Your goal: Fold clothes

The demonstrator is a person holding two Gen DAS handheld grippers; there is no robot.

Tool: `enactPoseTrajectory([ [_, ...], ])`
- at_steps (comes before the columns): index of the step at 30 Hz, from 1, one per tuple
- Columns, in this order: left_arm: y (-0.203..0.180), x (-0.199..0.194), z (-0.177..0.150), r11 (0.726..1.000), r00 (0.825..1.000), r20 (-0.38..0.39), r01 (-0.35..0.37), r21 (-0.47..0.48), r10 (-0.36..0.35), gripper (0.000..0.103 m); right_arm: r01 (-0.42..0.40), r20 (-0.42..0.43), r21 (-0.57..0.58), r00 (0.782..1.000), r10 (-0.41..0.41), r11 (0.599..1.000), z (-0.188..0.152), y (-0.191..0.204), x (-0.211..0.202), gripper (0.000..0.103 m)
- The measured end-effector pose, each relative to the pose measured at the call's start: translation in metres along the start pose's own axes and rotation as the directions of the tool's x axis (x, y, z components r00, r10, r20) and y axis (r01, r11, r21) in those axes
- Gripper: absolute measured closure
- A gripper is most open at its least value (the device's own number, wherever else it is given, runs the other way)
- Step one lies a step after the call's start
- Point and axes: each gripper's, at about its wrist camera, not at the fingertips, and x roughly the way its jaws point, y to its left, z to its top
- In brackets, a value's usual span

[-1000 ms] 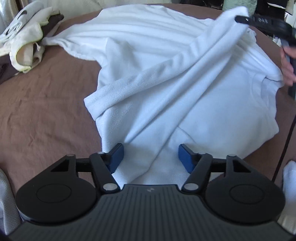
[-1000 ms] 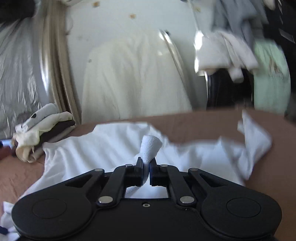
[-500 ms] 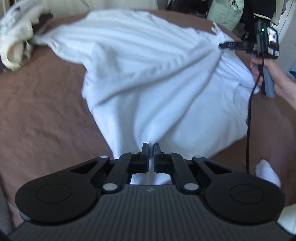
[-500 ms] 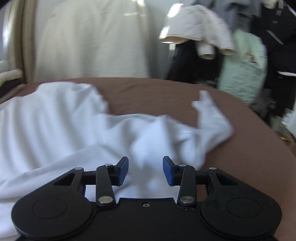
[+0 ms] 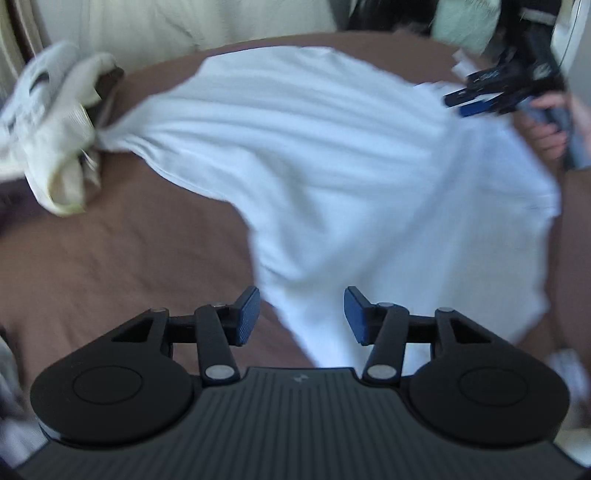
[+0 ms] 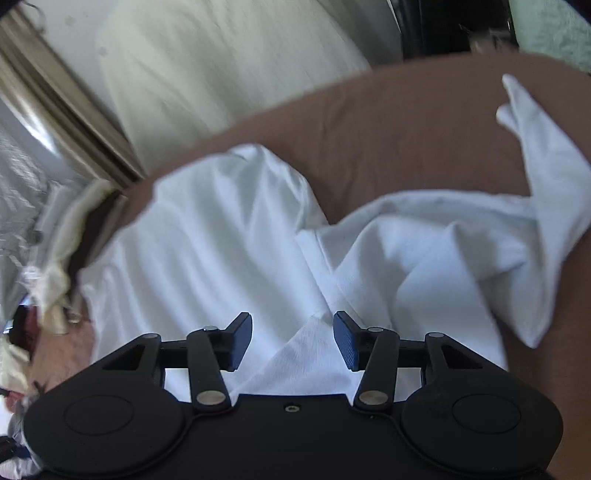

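Note:
A white T-shirt (image 5: 332,177) lies spread and rumpled on the brown bed cover (image 5: 122,258). My left gripper (image 5: 301,315) hovers above the shirt's near edge, its jaws opening, blue pads apart and clear of the cloth. The right gripper (image 5: 480,99), held by a hand (image 5: 546,136), is at the shirt's far right edge. In the right wrist view the right gripper (image 6: 293,341) hangs over the white T-shirt (image 6: 221,251), jaws opening, with a fold of cloth below and between the pads but not pinched. One sleeve (image 6: 546,192) sticks out at the right.
A heap of cream and dark clothes (image 5: 59,133) lies at the bed's left side, touching the shirt's corner. A pale sheet or cushion (image 6: 221,66) stands behind the bed. More garments (image 5: 465,22) hang at the back right.
The left gripper shut on the shirt's edge, pulled it, then let go and lifted away. The right gripper let go of its pinched cloth, swung right and rolled. The shirt now lies flatter.

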Motion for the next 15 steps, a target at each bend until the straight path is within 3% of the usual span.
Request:
enactPoseTrajectory([
  [2,0.017,0.017,0.009,0.999,1.0,-0.002,-0.012,-0.037,0.012,0.053,0.067,-0.036,0.001,0.997,-0.067,0.998,0.002,0.005,0.019,0.054],
  [3,0.027,0.025,0.01,0.997,1.0,-0.001,-0.003,-0.073,0.003,0.053,0.099,-0.038,0.004,0.994,-0.099,0.995,0.002,0.007,0.023,0.081],
  [4,0.037,0.032,0.009,0.992,1.0,-0.001,0.02,-0.121,-0.02,0.053,0.131,-0.039,0.006,0.991,-0.131,0.991,0.003,0.008,0.028,0.092],
  [5,0.047,0.039,0.007,0.984,0.999,-0.001,0.046,-0.172,-0.046,0.053,0.155,-0.037,0.008,0.987,-0.154,0.988,0.003,0.009,0.032,0.092],
  [6,0.054,0.046,0.002,0.975,0.998,-0.011,0.065,-0.214,-0.069,0.053,0.161,-0.022,0.002,0.987,-0.161,0.987,0.004,0.01,0.031,0.099],
  [11,0.082,0.07,-0.028,0.928,0.988,-0.035,0.131,-0.348,-0.153,0.055,0.229,0.099,-0.14,0.971,-0.216,0.963,0.02,0.027,0.009,0.102],
  [15,0.103,0.066,-0.034,0.885,0.98,0.027,0.191,-0.425,-0.198,0.055,0.247,0.218,-0.191,0.954,-0.204,0.95,0.055,0.039,-0.007,0.102],
])
